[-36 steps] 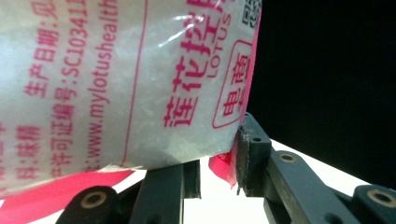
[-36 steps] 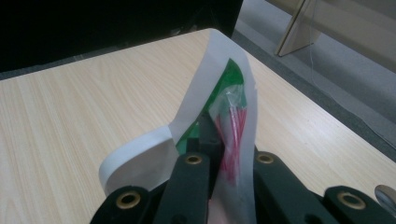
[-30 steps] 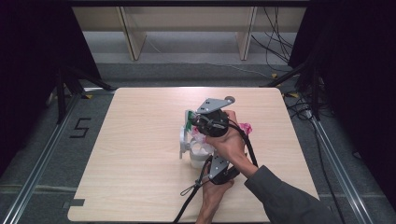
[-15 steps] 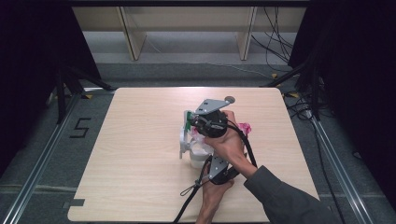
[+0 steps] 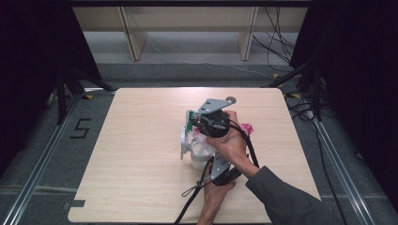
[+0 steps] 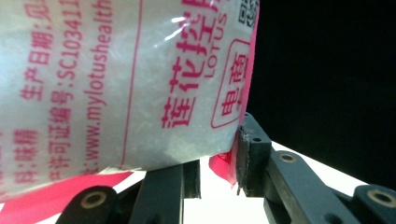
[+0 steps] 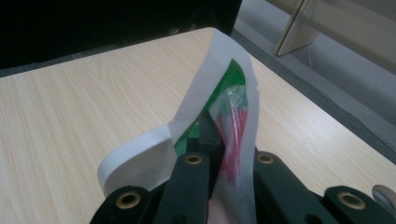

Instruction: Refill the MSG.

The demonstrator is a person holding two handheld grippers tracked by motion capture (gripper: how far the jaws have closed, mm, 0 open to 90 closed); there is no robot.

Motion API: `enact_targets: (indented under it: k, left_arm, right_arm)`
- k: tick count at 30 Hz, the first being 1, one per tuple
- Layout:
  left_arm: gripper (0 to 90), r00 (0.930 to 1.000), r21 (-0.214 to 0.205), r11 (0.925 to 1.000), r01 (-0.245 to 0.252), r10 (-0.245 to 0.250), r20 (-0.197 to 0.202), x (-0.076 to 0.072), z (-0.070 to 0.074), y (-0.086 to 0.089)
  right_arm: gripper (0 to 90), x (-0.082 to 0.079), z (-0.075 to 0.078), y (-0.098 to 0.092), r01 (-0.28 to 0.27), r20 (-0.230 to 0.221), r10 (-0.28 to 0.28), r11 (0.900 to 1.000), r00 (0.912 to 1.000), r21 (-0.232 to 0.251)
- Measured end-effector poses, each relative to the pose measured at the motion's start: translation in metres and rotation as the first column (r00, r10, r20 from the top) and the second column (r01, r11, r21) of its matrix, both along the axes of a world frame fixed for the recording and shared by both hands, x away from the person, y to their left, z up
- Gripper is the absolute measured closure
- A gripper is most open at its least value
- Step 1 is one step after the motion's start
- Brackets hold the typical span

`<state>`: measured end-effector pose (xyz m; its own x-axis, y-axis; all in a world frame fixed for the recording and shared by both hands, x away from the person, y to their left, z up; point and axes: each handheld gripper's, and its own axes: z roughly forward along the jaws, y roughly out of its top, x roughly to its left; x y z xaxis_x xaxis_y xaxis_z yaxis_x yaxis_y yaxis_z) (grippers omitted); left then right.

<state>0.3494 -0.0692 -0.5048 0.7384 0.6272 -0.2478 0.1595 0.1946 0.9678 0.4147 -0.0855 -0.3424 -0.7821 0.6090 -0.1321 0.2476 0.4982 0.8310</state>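
Nearest you, your left hand (image 5: 217, 194) comes in from the bottom edge of the high view, holding the left gripper (image 5: 220, 171) low over the near middle of the bench (image 5: 141, 140). In the left gripper view its jaws stand partly apart and close on the lower corner of a clear bag (image 6: 116, 84) printed with red lettering and filled with white grains; one pad (image 6: 247, 154) presses on the bag's red-edged side seam, and the other jaw sits under its bottom edge.

Just beyond that, in the high view, the bag (image 5: 202, 151) hangs as a pale bundle between your two grippers, just above the bench, slightly right of centre. A pink scrap (image 5: 247, 128) lies just to the right of your right hand.

Farther on, your right hand (image 5: 230, 140) reaches over the bag and carries the right gripper (image 5: 211, 123), with its grey plate on top. In the right gripper view the jaws are pinched tight, and between them they hold the bag's upper edge (image 7: 232, 126), clear film with red stripes, together with a white strip with a green inner face (image 7: 205, 107) that curls up and away to the left.

Beyond the bench's far edge lie the grey floor (image 5: 187, 70) and the legs of a light wooden shelf (image 5: 131, 37).
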Motion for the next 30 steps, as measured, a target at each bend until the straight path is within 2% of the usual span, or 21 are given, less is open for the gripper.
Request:
enact_targets:
  k: [4, 8, 9, 11, 12, 13, 14, 15, 16, 17, 18, 19, 21, 22, 24, 25, 28, 29, 30]
  left_arm:
    - [73.5, 1.0, 0.004, 1.0, 0.002, -0.002, -0.001, 0.0, 0.0001, 0.0007]
    - [73.5, 1.0, 0.006, 1.0, 0.002, -0.002, 0.001, 0.0001, 0.0001, 0.0008]
    - [73.5, 0.9999, 0.109, 0.994, 0.002, -0.003, 0.014, 0.0015, -0.0002, 0.008]
    - [73.4, 0.9998, 0.114, 0.9934, 0.004, -0.006, 0.017, 0.0012, -0.0003, 0.0075]
    - [73.5, 1.0, 0.01, 0.9999, 0.009, -0.009, -0.002, -0.0005, 0.0001, 0.0]
    - [73.5, 1.0, 0.012, 0.9999, 0.008, -0.008, -0.002, -0.0004, -0.0001, 0.0]
    - [73.5, 0.9998, 0.099, 0.995, 0.01, -0.012, 0.014, 0.0013, -0.0007, 0.006]
    - [73.5, 0.9998, 0.113, 0.9936, 0.006, -0.008, 0.016, 0.0013, -0.0004, 0.0072]
    - [73.5, 0.9998, 0.118, 0.9929, 0.008, -0.01, 0.015, 0.0011, 0.0001, 0.0076]
    - [73.5, 0.9998, 0.118, 0.9929, 0.008, -0.01, 0.015, 0.0011, 0.0001, 0.0076]
    - [73.5, 1.0, 0.005, 1.0, 0.006, -0.006, 0.005, -0.0005, 0.0006, -0.001]
    - [73.5, 1.0, 0.006, 1.0, 0.008, -0.008, 0.005, -0.0004, 0.0004, -0.0014]
    - [73.5, 1.0, 0.006, 1.0, 0.007, -0.007, 0.002, -0.0004, 0.0002, -0.0017]
    - [73.5, 1.0, 0.008, 1.0, 0.006, -0.006, 0.004, -0.0006, 0.0003, -0.0014]
    - [73.5, 1.0, 0.012, 0.9999, 0.007, -0.007, 0.006, -0.0003, 0.0005, -0.0008]
    - [73.5, 0.9999, 0.022, 0.9997, 0.011, -0.011, 0.002, -0.0003, 0.0006, 0.0]
    - [73.5, 1.0, 0.009, 0.9999, 0.006, -0.006, 0.004, -0.0001, 0.0003, -0.0014]
    - [73.5, 1.0, 0.009, 0.9999, 0.006, -0.006, 0.006, -0.0001, 0.0005, -0.001]
    - [73.5, 1.0, 0.011, 0.9999, 0.005, -0.005, 0.008, -0.0001, 0.0007, -0.0007]
  right_arm:
    - [89.1, 0.0005, -0.0012, 0.001, -0.017, 0.02, 0.018, 0.9996, 0.9996, -0.021]
    - [89.1, 0.0002, 0.0001, 0.0, -0.007, -0.004, 0.007, 0.9999, 1.0, -0.008]
    - [89.1, 0.0007, -0.0003, 0.0001, -0.009, 0.003, 0.009, 1.0, 1.0, 0.002]
    - [89.1, 0.0001, 0.0002, -0.0008, -0.003, -0.002, 0.003, 1.0, 1.0, 0.006]
    - [89.1, 0.0005, -0.0008, -0.0009, -0.011, 0.005, 0.011, 0.9999, 0.9999, 0.001]
    - [89.1, 0.0002, -0.0013, -0.0017, -0.012, -0.001, 0.012, 0.9999, 0.9999, -0.004]
    - [89.1, -0.0008, -0.0012, -0.0018, -0.005, -0.015, 0.005, 1.0, 0.9999, -0.001]
    - [89.1, 0.0, -0.0014, -0.002, -0.004, 0.005, 0.004, 1.0, 1.0, 0.005]
    - [89.1, -0.0003, -0.0002, -0.0025, -0.005, -0.001, 0.005, 0.9999, 1.0, 0.009]
    - [89.1, -0.0003, -0.0002, -0.0025, -0.005, -0.001, 0.005, 0.9999, 1.0, 0.009]
    - [89.1, -0.0003, 0.0006, -0.0029, -0.006, 0.001, 0.006, 0.9999, 1.0, 0.008]
    - [89.1, 0.0003, -0.0002, -0.0026, -0.008, 0.013, 0.008, 1.0, 0.9999, 0.003]
    - [89.0, -0.0011, -0.001, -0.0023, -0.011, 0.0, 0.011, 0.9999, 0.9999, -0.008]
    - [89.0, -0.0001, -0.0016, -0.0023, -0.018, 0.016, 0.018, 0.9998, 0.9997, -0.01]
    - [89.0, -0.0005, -0.0007, -0.0027, 0.0, 0.002, 0.0, 0.9999, 1.0, 0.011]
    - [89.0, 0.0, 0.0004, -0.0037, -0.006, -0.006, 0.006, 0.9999, 1.0, 0.009]
    - [88.9, -0.0004, -0.0017, -0.002, -0.004, 0.003, 0.004, 1.0, 1.0, 0.004]
    - [88.9, -0.0009, -0.0007, -0.0022, -0.01, -0.011, 0.01, 0.9999, 0.9999, -0.003]
    - [88.9, -0.0004, -0.001, -0.002, -0.002, 0.008, 0.002, 1.0, 1.0, 0.006]
